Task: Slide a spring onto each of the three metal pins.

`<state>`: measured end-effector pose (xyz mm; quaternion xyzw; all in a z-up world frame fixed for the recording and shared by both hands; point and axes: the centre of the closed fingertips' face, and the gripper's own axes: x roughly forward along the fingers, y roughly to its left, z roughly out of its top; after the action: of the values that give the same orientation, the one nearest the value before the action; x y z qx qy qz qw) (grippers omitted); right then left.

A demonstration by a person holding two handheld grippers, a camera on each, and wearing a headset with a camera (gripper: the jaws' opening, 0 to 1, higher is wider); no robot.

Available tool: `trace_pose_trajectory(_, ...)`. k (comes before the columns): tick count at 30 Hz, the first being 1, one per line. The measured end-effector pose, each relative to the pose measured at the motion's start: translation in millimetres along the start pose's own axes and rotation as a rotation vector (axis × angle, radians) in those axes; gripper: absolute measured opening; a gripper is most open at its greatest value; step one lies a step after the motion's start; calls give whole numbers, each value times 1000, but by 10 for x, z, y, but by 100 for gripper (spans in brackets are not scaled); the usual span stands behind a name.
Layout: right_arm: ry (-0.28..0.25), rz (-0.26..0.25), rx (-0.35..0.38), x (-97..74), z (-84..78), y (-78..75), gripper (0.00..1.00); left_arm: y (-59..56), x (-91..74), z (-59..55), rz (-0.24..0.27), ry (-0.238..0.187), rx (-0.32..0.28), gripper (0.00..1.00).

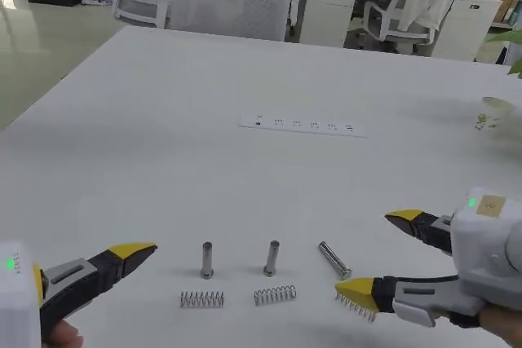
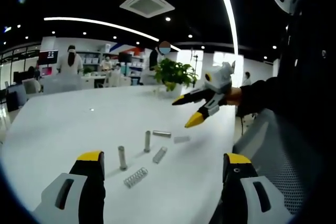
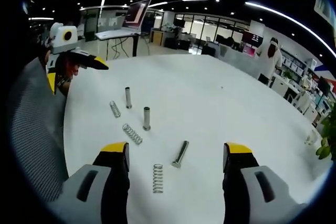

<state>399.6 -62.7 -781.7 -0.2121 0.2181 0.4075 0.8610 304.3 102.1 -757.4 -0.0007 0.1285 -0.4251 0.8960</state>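
Both tools were wide open and not holding anything. The right tool (image 3: 177, 148) hung low over the white counter (image 3: 210, 93), and the tipped-over pin (image 3: 180, 154) lay flat on its side straight ahead in the gap between its jaws. The nearest spring (image 3: 158, 178) lay loose just beside that pin, in toward the tool's left jaw and not touching it. In the head view, that same spring sat partly tucked under the tool's lower yellow tip.

Further out from the right tool, the middle pin (image 3: 147, 118) stood upright with the middle spring (image 3: 132, 134) lying on the counter near its base. Past those came the last pin (image 3: 128, 97), also upright, and the last spring (image 3: 114, 108) beside it.

The left tool (image 2: 164, 157) had its jaws spread far apart too. The last pin and last spring were the closest things ahead of it. The two tools faced each other along the row, well apart. A power strip (image 1: 300, 125) lay well beyond both.
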Motion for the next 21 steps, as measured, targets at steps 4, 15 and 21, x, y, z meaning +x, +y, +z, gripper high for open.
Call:
trace_pose_trajectory(4,15,2,5,90,26,-38,67,1,4,-8,-3,2,3,90)
trace_pose_trajectory(15,110,8,63,330,-12,-166,48,30,6,-24,3,1,2,90)
trace_pose_trajectory(21,179,11,86,443,-112,-190,36,47,5,-18,10,-2,0,90)
